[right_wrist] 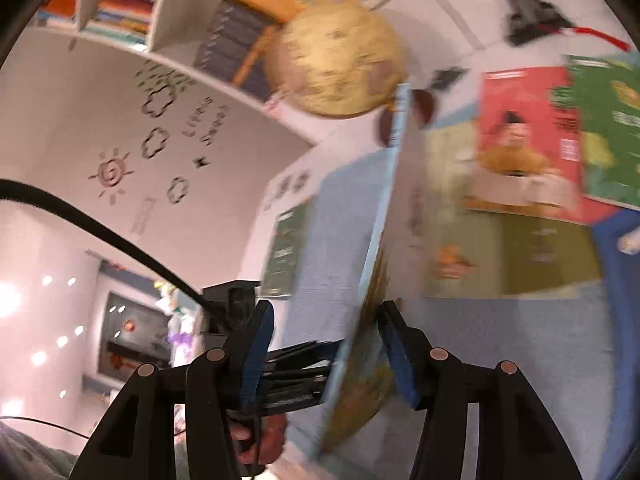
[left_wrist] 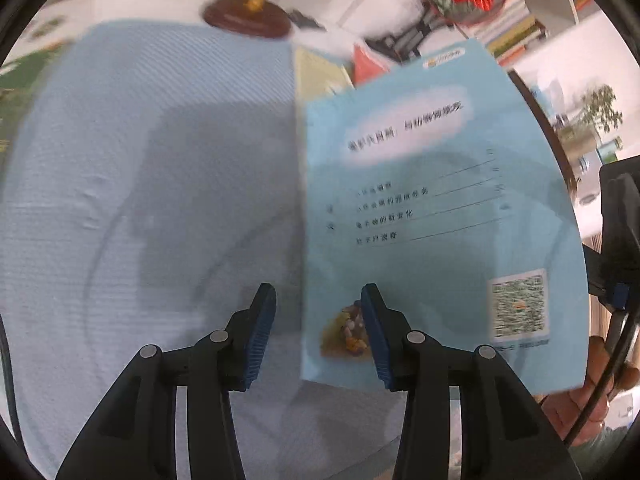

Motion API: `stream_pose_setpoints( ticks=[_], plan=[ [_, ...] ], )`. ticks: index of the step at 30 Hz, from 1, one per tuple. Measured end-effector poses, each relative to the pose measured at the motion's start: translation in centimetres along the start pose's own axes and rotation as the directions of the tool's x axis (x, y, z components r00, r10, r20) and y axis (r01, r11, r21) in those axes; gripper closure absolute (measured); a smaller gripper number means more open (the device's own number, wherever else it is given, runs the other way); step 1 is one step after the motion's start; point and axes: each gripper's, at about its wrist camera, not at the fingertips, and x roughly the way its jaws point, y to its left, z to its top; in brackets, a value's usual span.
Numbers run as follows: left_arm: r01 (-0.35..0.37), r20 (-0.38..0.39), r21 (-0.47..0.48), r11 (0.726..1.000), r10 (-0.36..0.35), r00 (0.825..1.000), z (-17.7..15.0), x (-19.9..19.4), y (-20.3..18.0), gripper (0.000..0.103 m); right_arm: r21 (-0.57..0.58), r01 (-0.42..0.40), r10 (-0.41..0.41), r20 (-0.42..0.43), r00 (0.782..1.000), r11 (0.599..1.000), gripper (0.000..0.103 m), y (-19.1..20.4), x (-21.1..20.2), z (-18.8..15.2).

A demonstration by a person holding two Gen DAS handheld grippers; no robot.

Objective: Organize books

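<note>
The light blue book (left_wrist: pixel 432 216) is up off the counter (left_wrist: pixel 140 168), tipped on edge, back cover facing the left camera. From the right wrist view it runs edge-on between the right tongs (right_wrist: pixel 326 344); the right pad looks to be against its cover, the left pad stands clear with a gap, so I can't tell if it's truly pinched. The left tongs (left_wrist: pixel 318 320) sit part open at the book's lower left corner, one finger in front of the cover, nothing clamped.

My guess: the book is being carried to a stack. I'd firm up the grip near the spine before swinging it, since a thin floppy cover will sag or slip.

Room-wise: the blue cloth below is bare on the left side. The globe (right_wrist: pixel 336 60) sits at the far edge, close to the book's top, so watch that. A red book (right_wrist: pixel 528 136), green book (right_wrist: pixel 608 128) and olive book (right_wrist: pixel 512 256) lie overlapped toward the right.
</note>
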Motion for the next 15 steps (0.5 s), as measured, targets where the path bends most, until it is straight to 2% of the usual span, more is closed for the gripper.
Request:
stream_pose_setpoints(
  ticks=[3, 6, 9, 10, 12, 15],
  plan=[
    [-0.028, 0.066, -0.044, 0.999, 0.031, 0.997, 0.2, -3.4, 2.6, 0.063, -0.017, -0.022, 0.021, -0.062, 0.998, 1.0, 0.048, 2.2, 3.6, -0.3],
    [-0.094, 0.13, -0.123, 0.988, 0.11, 0.985, -0.2, -6.5, 6.5, 0.063, -0.026, -0.011, 0.008, -0.112, 0.994, 1.0, 0.048, 3.5, 6.9, -1.4],
    [-0.127, 0.142, -0.193, 0.973, 0.156, 0.977, -0.8, -7.9, 10.3, 0.063, -0.024, 0.015, -0.018, -0.149, 0.989, 1.0, 0.048, 3.7, 9.0, -2.4],
    [-0.152, 0.128, -0.226, 0.962, 0.184, 0.975, -1.0, -8.1, 11.8, 0.063, -0.028, 0.042, -0.046, -0.157, 0.987, 0.999, 0.048, 3.5, 9.4, -2.8],
    [-0.144, 0.113, -0.248, 0.958, 0.176, 0.978, -1.4, -7.8, 13.5, 0.063, -0.051, 0.13, -0.136, -0.16, 0.978, 0.99, 0.046, 3.0, 10.1, -3.3],
    [-0.142, 0.093, -0.244, 0.959, 0.169, 0.981, -1.2, -6.6, 14.8, 0.063, -0.068, 0.289, -0.296, -0.172, 0.94, 0.955, 0.042, 1.5, 11.3, -3.9]
  ],
)
